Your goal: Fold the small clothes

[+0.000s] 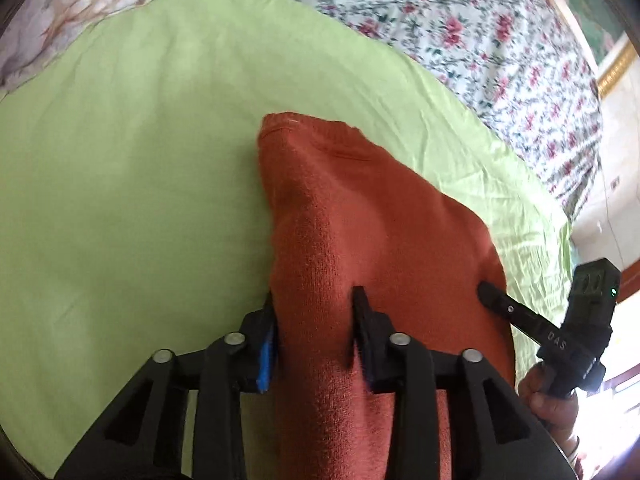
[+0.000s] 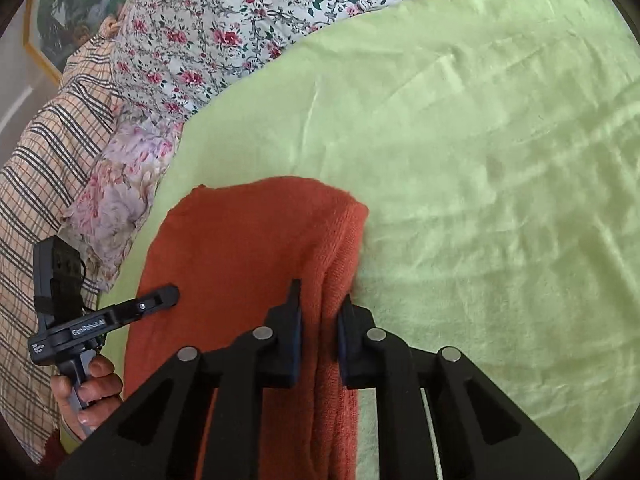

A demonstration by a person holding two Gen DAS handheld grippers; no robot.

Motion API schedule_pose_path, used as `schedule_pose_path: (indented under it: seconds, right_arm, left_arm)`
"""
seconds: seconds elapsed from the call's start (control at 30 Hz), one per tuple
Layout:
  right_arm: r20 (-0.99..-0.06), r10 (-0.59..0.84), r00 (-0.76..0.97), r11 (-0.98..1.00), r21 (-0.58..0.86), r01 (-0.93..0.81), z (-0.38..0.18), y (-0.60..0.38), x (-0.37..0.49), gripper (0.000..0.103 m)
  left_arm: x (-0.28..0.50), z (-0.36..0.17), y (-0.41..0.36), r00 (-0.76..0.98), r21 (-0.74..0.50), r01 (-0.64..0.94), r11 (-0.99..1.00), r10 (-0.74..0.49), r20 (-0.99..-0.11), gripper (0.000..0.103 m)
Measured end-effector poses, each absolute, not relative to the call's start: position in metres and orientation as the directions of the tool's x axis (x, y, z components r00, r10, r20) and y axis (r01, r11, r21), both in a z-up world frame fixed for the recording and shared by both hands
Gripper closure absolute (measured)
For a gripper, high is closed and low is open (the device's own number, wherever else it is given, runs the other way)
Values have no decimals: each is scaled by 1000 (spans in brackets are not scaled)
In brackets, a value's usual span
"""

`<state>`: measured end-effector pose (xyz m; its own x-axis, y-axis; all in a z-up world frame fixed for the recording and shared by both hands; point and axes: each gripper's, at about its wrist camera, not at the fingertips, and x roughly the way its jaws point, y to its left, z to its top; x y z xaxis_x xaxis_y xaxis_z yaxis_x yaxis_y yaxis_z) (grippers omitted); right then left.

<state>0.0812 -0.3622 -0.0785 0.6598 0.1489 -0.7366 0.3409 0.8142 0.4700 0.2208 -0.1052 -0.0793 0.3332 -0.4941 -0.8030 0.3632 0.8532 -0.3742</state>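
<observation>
A rust-red knitted garment lies folded on a light green sheet. My left gripper is shut on the garment's near left edge, cloth bunched between its fingers. My right gripper is shut on the garment's near right edge. Each gripper shows in the other's view: the right one at the garment's right side, the left one at its left side. The part of the garment under the grippers is hidden.
A floral bedspread lies beyond the green sheet. A checked cloth and a pale floral pillow lie at the left in the right wrist view. A framed picture hangs on the wall.
</observation>
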Motion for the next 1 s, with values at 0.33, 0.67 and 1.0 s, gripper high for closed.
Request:
schedule_pose_path:
  seconds: [0.33, 0.67, 1.0]
  right_arm:
    - [-779, 95, 619, 854, 383, 351, -76, -361, 88, 83]
    - [-797, -8, 604, 863, 300, 406, -42, -341, 45, 71]
    - [-824, 75, 561, 919, 275, 282, -54, -283, -6, 71]
  left_arm:
    - [208, -73, -105, 371, -296, 315, 901, -405, -836, 54]
    - [140, -42, -65, 423, -234, 303, 924, -350, -836, 55]
    - [104, -64, -57, 389, -219, 321, 922, -339, -857, 47]
